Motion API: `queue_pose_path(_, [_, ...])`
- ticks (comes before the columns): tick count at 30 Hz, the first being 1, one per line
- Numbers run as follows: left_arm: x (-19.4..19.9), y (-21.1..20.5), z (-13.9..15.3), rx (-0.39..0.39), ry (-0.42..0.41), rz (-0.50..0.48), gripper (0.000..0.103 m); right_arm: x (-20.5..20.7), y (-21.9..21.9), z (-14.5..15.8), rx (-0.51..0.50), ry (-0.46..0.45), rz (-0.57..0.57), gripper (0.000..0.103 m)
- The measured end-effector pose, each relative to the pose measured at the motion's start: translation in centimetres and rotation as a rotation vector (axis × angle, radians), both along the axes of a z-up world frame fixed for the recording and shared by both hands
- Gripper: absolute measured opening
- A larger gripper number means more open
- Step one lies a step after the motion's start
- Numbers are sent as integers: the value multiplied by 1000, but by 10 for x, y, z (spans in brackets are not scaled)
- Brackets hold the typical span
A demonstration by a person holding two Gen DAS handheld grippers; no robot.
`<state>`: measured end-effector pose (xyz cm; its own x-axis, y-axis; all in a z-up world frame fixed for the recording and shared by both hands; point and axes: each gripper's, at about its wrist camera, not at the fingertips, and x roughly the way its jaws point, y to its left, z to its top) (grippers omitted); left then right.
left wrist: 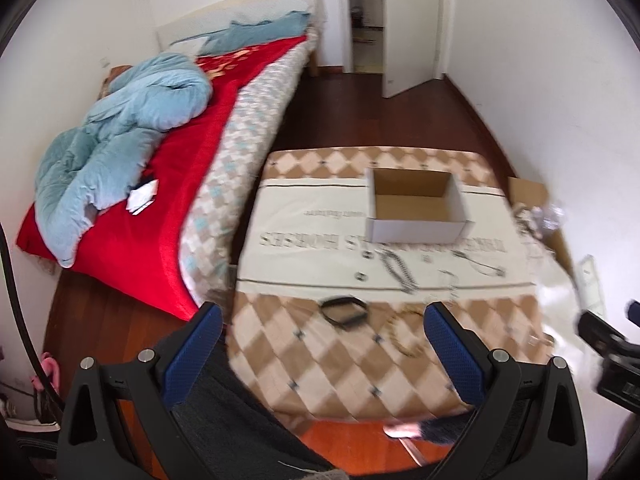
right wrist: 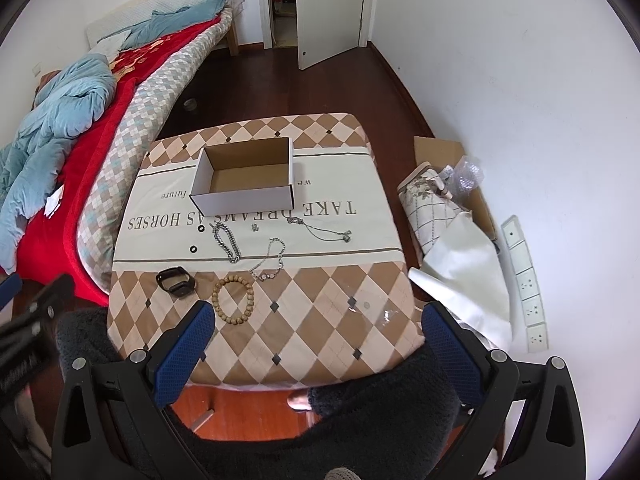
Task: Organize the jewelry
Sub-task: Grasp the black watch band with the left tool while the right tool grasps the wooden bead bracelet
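Note:
An open, empty cardboard box (right wrist: 246,178) (left wrist: 416,208) stands at the back of a cloth-covered table (right wrist: 320,320). In front of it lie a wooden bead bracelet (right wrist: 233,299), a black watch band (right wrist: 176,280) (left wrist: 344,312), a heavy silver chain (right wrist: 228,243), a thin silver bracelet (right wrist: 270,262), a silver necklace (right wrist: 324,232) and small black rings (right wrist: 193,249). My right gripper (right wrist: 318,324) is open and empty above the table's front edge. My left gripper (left wrist: 322,326) is open and empty, near the watch band; its view is blurred.
A bed (right wrist: 80,128) with a red blanket and blue duvet lies left of the table. Cardboard, folded cloth and bubble wrap (right wrist: 452,196) lie on the floor at the right, with a power strip (right wrist: 526,284) by the wall. A door (right wrist: 328,12) stands open behind.

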<state>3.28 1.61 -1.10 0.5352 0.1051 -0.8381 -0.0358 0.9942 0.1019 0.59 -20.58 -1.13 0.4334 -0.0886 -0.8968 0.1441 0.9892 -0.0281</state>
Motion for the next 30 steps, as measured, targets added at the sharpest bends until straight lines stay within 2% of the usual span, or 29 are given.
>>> queue_pose_path(5, [43,28,-47,73,52,43,103,40,4,-49,33,49,3,103])
queue_pose_path(10, [77,46,-111,99,185,34,102,78,17,-123,25,151,3,101])
queue_pose_path(14, [95,51,-158,59,298,10,99,97,27,-182,53,262,8,88])
queue_pose_path(15, [98,51,-169,49,318,10,93,99,30,-193,59,283,7,84])
queue_pose_path(18, [107,51,-199,1,395,17,84,103,39,-222,65,320,11,81])
queue_pose_path(22, [115,49,-229,-60,465,35,81,106,48,-249,86,345,11,77])
queue_pose_path(25, [117,47,-240,-80,488,37,65,106,56,-259,55,334,19,74])
queue_pose_path(27, [118,44,-248,-92,506,33,37,107,61,-263,38,322,35,73])
queue_pose_path(29, [119,42,-252,-100,498,23,27,106,67,-265,29,304,57,71])
queue_pose_path(30, [119,39,-253,-87,490,12,15,107,70,-265,24,296,68,66])
